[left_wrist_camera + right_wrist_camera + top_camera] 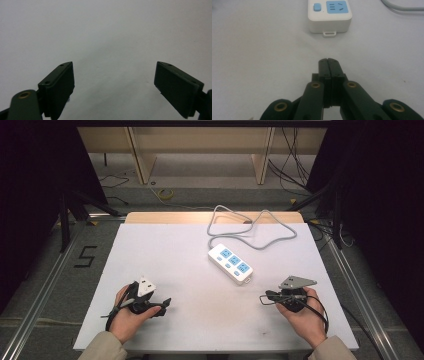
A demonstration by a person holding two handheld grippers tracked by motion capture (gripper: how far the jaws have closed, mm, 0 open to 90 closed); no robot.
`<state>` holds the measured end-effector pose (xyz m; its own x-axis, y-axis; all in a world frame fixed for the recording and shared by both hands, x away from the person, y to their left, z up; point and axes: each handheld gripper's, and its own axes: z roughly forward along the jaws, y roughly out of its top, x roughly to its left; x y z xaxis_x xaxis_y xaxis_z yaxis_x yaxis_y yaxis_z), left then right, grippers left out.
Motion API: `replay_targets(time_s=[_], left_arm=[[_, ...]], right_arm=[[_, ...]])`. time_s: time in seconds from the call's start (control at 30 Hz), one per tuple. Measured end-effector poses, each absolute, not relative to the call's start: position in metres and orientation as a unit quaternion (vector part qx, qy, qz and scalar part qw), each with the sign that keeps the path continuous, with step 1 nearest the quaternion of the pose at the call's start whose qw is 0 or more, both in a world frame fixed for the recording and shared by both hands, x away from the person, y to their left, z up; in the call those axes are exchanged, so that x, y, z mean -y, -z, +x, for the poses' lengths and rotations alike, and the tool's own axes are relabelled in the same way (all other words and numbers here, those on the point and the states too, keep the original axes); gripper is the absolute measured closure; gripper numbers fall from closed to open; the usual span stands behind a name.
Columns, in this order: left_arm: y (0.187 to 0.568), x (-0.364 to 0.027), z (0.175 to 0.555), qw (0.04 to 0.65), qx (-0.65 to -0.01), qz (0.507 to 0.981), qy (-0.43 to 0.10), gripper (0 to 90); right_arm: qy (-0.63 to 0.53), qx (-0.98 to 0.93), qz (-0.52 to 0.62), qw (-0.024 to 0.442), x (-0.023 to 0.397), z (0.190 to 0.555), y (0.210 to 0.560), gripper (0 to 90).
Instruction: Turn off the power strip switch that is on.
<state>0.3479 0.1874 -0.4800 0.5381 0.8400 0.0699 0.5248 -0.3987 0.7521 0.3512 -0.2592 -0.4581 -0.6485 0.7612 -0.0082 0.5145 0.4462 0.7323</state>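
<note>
Counter [175, 270] in the high view carried a white power strip [230, 263] right of centre, its grey cable [250, 232] looping toward the far edge. The left hand-held gripper [164, 306] sat near left, the right hand-held gripper [263, 298] near right, both well apart from the strip with nothing between. In the left gripper view, the jaws stood released over bare surface. In the right gripper view, the jaws were clenched on nothing, the power strip [329, 16] lying ahead.
</note>
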Motion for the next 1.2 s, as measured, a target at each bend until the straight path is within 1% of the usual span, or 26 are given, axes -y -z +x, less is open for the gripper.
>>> replay_targets(time_s=[0.63,1.2], left_arm=[[0.481,-0.185,0.348,0.348,-0.423,0.805,-0.226,16.2],[0.481,-0.184,0.348,0.346,-0.419,0.808,-0.227,16.3]], right_arm=[[-0.356,-0.836,0.374,0.187,0.254,0.359,0.457,90.0],[-0.349,-0.838,0.374,0.189,0.248,0.367,0.451,90.0]])
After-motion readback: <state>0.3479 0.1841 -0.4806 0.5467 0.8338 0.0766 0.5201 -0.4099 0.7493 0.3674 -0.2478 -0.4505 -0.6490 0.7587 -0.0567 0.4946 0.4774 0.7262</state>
